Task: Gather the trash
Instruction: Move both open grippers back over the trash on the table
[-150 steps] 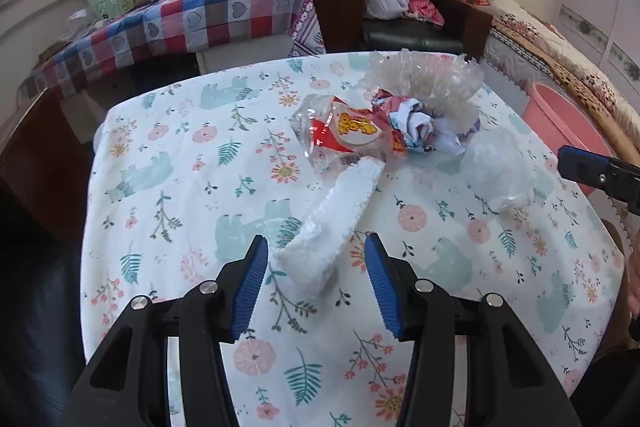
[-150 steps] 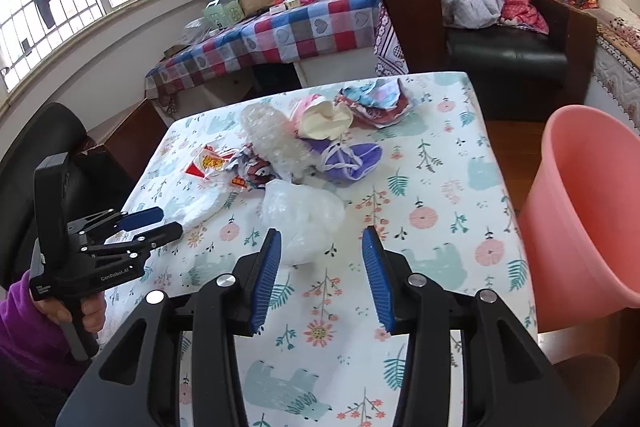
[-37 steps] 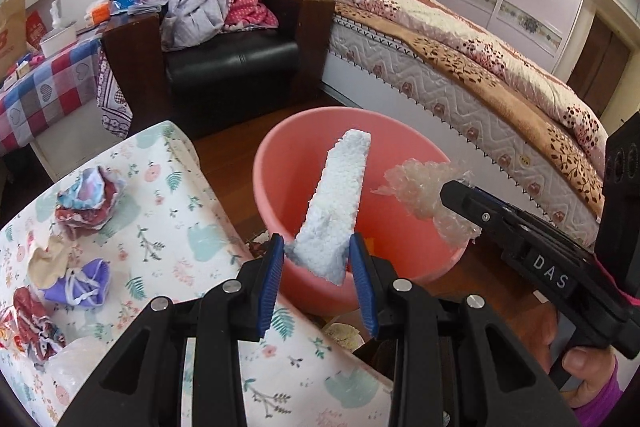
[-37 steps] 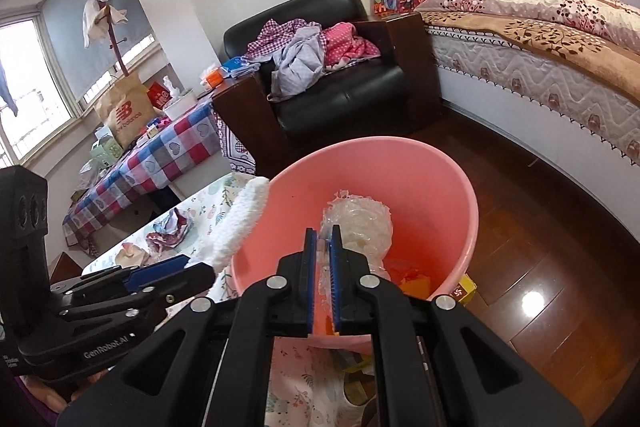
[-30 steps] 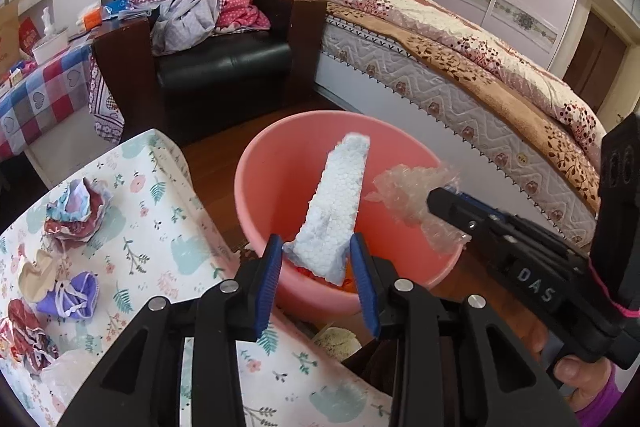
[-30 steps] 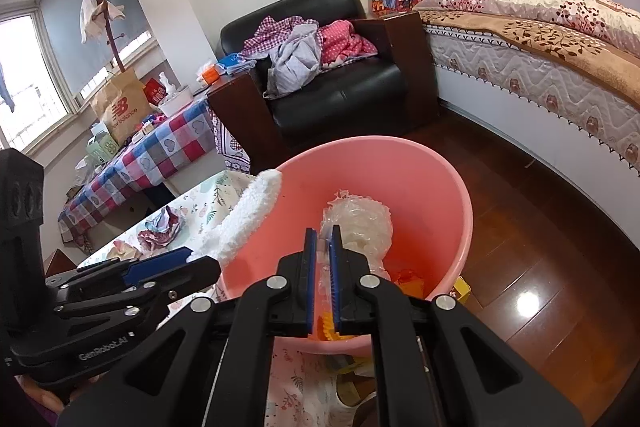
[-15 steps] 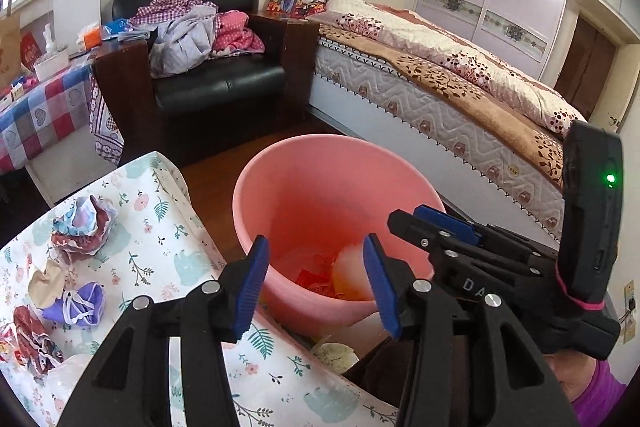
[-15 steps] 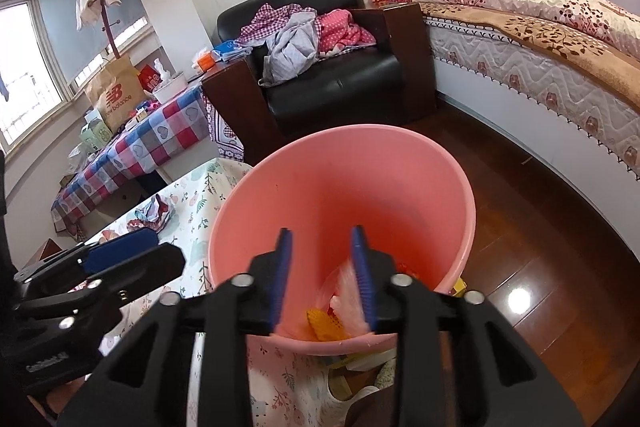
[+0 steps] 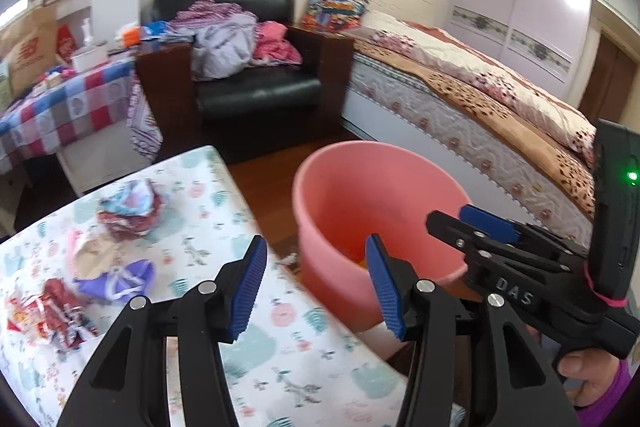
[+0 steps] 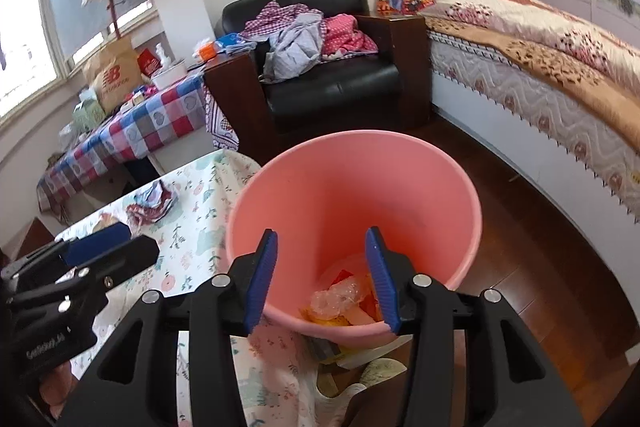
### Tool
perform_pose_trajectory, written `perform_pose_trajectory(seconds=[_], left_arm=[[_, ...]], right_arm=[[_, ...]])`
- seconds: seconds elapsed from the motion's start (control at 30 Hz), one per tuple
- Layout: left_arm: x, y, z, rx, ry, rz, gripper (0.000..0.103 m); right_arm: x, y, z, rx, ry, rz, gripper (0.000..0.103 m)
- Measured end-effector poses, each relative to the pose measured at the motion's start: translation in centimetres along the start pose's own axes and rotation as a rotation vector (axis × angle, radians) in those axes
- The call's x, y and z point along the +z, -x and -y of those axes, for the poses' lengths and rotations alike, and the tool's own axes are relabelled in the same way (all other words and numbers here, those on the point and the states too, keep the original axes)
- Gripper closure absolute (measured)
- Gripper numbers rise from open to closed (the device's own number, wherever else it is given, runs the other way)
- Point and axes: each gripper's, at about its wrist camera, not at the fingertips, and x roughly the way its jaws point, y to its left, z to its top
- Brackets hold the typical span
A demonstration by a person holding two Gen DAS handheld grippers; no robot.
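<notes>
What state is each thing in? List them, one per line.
Left gripper: jaws open, just widened, nothing between them.
Right gripper: jaws open, just widened, empty, over the bucket.
Pink bucket: upright on the floor, trash at its bottom.
Clear plastic wrap: lying inside the bucket.
Purple pouch: on the table, not yet collected.

A black leather armchair (image 10: 332, 83) heaped with clothes (image 10: 308, 35) stands between a checked-cloth table (image 10: 132, 127) and a bed (image 10: 552, 67).
</notes>
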Motion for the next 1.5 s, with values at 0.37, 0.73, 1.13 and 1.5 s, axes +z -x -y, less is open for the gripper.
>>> perform_pose_trajectory(seconds=[0.37, 0.73, 1.13, 1.5], left_arm=[[-2.3, 4.4, -5.5, 0.123, 0.083, 0.046, 0.052], [-5.3, 8.5, -11.0, 0.216, 0.185, 0.06, 0.049], [-8.2, 12.0, -14.8, 0.319, 0.242, 0.077, 0.049], [-12.1, 13.6, -18.6, 0.392, 0.312, 0.037, 0.049]], right_arm=[[-1.2, 0.8, -7.0, 0.088, 0.132, -0.016, 0.056], [-2.8, 0.4, -13.4, 0.177, 0.24, -0.065, 0.056], [-4.5, -0.2, -17.0, 0.239, 0.288, -0.125, 0.056], [-5.5, -0.8, -18.7, 0.299, 0.297, -0.167, 0.056]])
